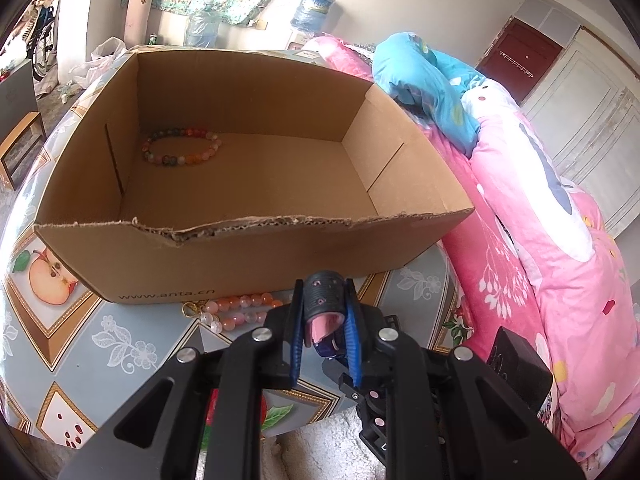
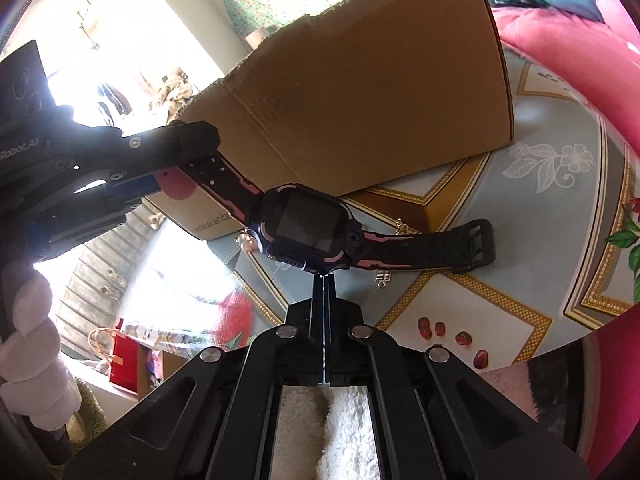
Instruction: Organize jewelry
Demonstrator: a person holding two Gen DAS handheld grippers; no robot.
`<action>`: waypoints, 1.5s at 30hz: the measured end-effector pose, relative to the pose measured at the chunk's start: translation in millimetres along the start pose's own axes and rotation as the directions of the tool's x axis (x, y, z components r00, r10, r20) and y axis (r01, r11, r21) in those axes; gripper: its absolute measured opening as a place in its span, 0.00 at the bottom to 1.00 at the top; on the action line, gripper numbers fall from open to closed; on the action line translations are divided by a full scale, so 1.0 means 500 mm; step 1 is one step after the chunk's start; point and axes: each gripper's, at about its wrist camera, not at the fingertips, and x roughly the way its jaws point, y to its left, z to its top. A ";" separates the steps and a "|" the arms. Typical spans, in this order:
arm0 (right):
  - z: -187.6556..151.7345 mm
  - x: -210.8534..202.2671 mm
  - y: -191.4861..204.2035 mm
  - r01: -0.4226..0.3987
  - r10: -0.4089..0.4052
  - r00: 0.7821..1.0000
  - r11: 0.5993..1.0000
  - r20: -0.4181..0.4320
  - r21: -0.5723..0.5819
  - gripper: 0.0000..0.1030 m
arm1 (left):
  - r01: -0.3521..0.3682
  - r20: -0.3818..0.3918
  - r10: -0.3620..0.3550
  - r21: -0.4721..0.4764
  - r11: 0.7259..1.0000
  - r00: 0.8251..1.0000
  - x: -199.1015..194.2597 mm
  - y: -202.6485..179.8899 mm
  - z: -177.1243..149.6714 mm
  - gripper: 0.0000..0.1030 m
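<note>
A black and pink smartwatch [image 2: 308, 228] hangs in the air in front of the cardboard box [image 1: 248, 240]. My left gripper [image 1: 324, 286] is shut on one end of its strap [image 1: 323, 294]; in the right wrist view that gripper [image 2: 172, 172] reaches in from the left. My right gripper [image 2: 325, 278] is shut, its fingers pressed together just under the watch case, with nothing seen between them. A multicoloured bead bracelet [image 1: 182, 146] lies inside the box at its far left. A pink and clear bead bracelet [image 1: 240, 312] lies on the table against the box front.
The table [image 1: 112, 336] has a fruit-patterned cloth. A thin gold chain with a pendant [image 2: 384, 278] lies on it below the watch. A bed with a pink quilt [image 1: 560, 260] and a blue pillow [image 1: 428, 80] borders the table on the right.
</note>
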 end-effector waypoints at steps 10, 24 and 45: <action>-0.013 0.012 0.030 -0.048 0.047 0.999 0.997 -0.022 -0.056 0.00 | -0.002 0.003 0.002 0.008 1.000 1.000 0.000 -0.004 0.002 0.17; -0.010 -0.014 0.010 -0.009 0.009 1.000 1.000 -0.018 -0.009 0.23 | 0.007 0.002 -0.007 0.006 1.000 1.000 -0.004 -0.004 0.005 0.17; 0.026 -0.017 -0.068 -0.048 0.049 0.999 0.984 0.000 0.173 0.02 | 0.019 0.002 -0.019 0.014 1.000 1.000 -0.006 -0.018 0.006 0.18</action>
